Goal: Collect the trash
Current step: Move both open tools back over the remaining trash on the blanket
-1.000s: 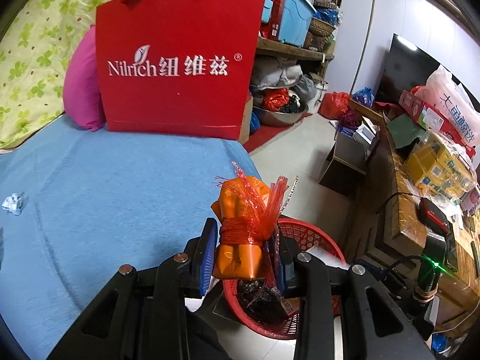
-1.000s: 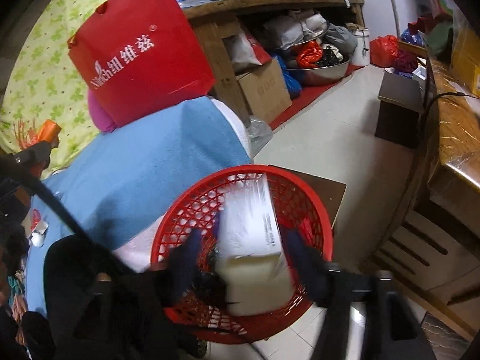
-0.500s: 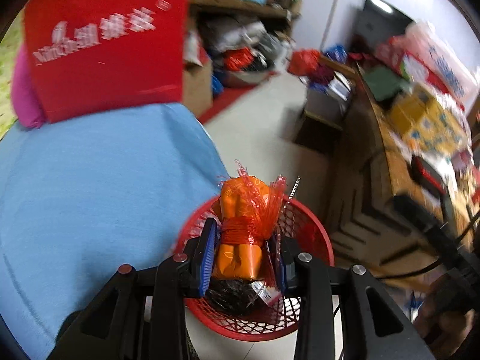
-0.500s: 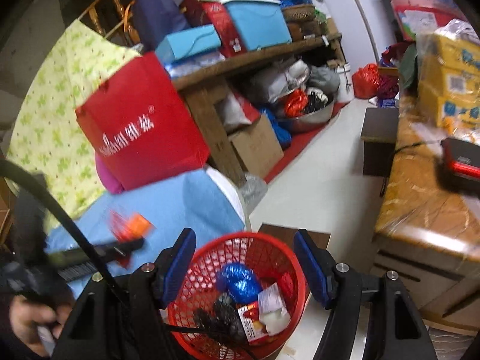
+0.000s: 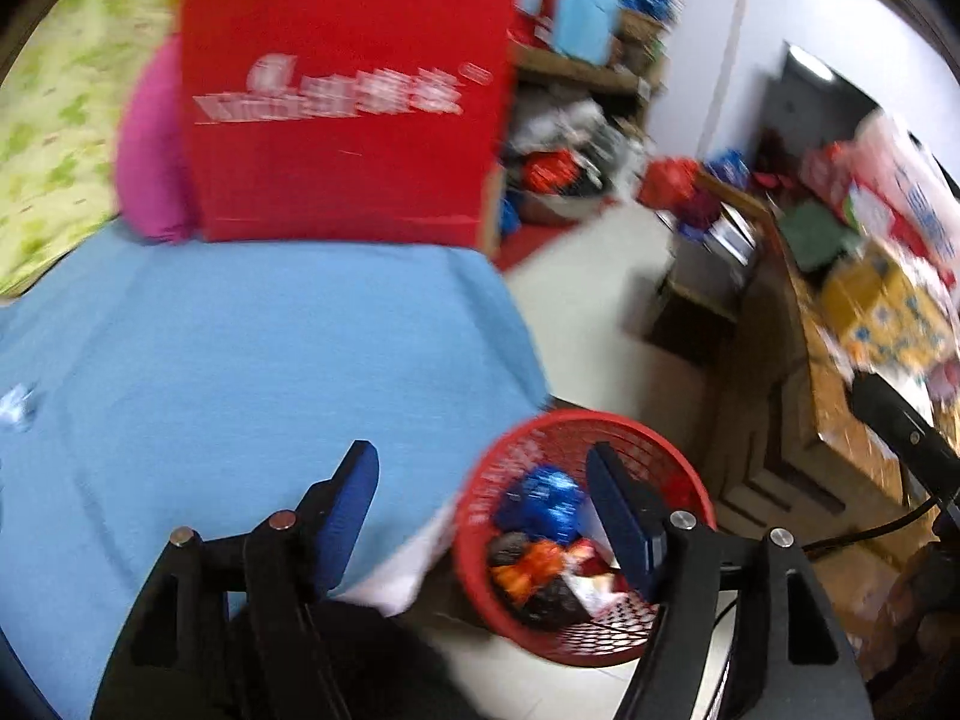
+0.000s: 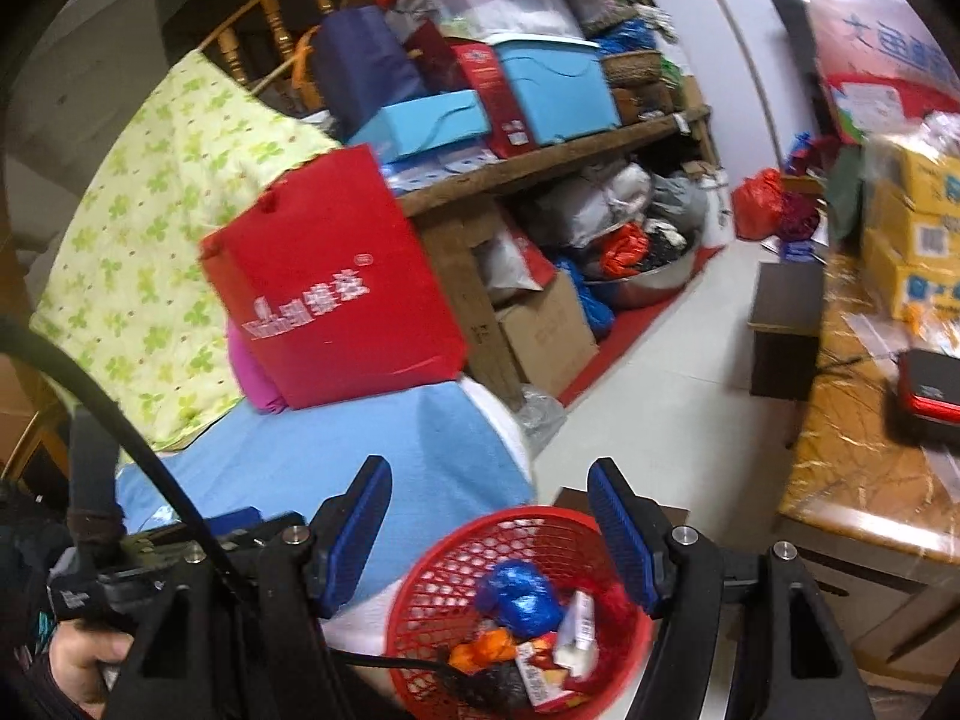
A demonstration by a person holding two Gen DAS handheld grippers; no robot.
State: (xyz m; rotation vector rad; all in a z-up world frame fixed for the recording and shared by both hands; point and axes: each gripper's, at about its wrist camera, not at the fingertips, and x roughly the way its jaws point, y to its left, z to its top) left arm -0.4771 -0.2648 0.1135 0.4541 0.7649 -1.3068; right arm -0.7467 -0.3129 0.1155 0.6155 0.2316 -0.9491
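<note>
A red mesh basket [image 5: 690, 483] stands on the floor beside the blue bed; it also shows in the right wrist view [image 6: 432, 588]. It holds a blue crumpled wrapper [image 5: 543, 501] [image 6: 522, 597], an orange wrapper [image 5: 528, 564] [image 6: 489, 648], a white box [image 6: 579, 630] and dark trash. My left gripper [image 5: 483, 510] is open and empty, above the bed's edge and the basket. My right gripper [image 6: 489, 528] is open and empty above the basket. A small white scrap [image 5: 15, 405] lies on the bed at far left.
A red paper bag [image 5: 342, 102] [image 6: 330, 288] and pink pillow [image 5: 147, 150] stand at the bed's head. A wooden cabinet [image 5: 798, 396] with boxes is at right [image 6: 864, 468]. Cluttered shelves [image 6: 540, 150] stand behind. The left gripper's body [image 6: 120, 576] shows at lower left.
My left gripper opened and let the orange wrapper fall into the basket, then swung left toward the bed. My right gripper lifted a little, still open.
</note>
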